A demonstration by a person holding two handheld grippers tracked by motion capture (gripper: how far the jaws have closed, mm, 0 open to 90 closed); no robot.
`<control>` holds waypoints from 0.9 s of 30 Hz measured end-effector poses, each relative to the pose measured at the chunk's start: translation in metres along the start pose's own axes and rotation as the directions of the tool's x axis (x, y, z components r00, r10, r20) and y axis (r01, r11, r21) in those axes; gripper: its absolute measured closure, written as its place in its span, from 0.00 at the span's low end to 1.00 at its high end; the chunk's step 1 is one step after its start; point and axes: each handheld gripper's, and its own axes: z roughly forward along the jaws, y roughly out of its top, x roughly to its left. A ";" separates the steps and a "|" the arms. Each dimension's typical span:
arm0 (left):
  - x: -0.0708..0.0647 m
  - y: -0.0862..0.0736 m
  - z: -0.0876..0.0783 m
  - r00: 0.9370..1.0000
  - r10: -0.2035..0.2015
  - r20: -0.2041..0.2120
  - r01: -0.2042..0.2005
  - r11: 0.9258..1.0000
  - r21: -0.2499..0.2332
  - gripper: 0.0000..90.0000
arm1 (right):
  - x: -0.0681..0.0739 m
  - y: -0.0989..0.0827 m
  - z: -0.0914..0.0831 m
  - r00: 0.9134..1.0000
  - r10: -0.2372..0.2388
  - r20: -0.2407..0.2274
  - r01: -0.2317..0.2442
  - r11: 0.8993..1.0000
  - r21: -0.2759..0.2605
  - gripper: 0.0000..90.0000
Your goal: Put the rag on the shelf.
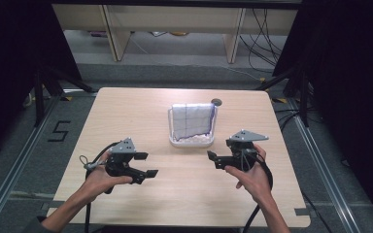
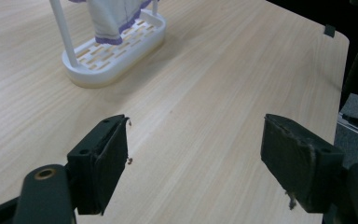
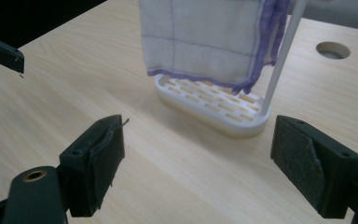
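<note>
A person holds the left gripper point(image 1: 145, 164) and right gripper point(image 1: 212, 156) low over a pale wooden table point(image 1: 126, 111), both sets of jaws standing wide apart and empty. The white cloth point(image 1: 192, 119) with purple edging hangs over the rail of a small white rack point(image 1: 191, 141) near the table's far middle, well apart from both tools. The cloth appears already hung, or not yet taken; nothing is in hand. Bare tabletop lies between grippers and rack, and a cable hole point(image 1: 216, 102) sits behind it.

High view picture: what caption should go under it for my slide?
Two open hand-held grippers, left and right, wait before a cloth draped on a white rack.
</note>
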 end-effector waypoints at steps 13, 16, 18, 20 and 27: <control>-0.014 -0.032 0.006 0.999 0.031 -0.023 -0.031 0.999 0.026 0.24 | 0.018 -0.035 0.010 0.999 -0.030 -0.043 0.031 0.999 0.020 0.21; -0.015 -0.039 0.007 0.998 0.058 -0.032 -0.056 0.997 0.052 0.24 | 0.021 -0.044 0.011 0.998 -0.036 -0.047 0.037 0.999 0.007 0.20; -0.016 -0.044 0.008 0.997 0.060 -0.041 -0.058 0.996 0.066 0.24 | 0.025 -0.049 0.012 0.997 -0.024 -0.075 0.025 1.000 0.018 0.20; -0.017 -0.049 0.009 0.997 0.061 -0.039 -0.058 0.996 0.065 0.24 | 0.028 -0.056 0.013 0.997 -0.028 -0.078 0.030 0.999 0.024 0.20; -0.021 -0.068 0.014 0.994 0.098 -0.048 -0.094 0.992 0.081 0.24 | 0.041 -0.078 0.025 0.993 -0.037 -0.112 0.047 0.995 0.088 0.19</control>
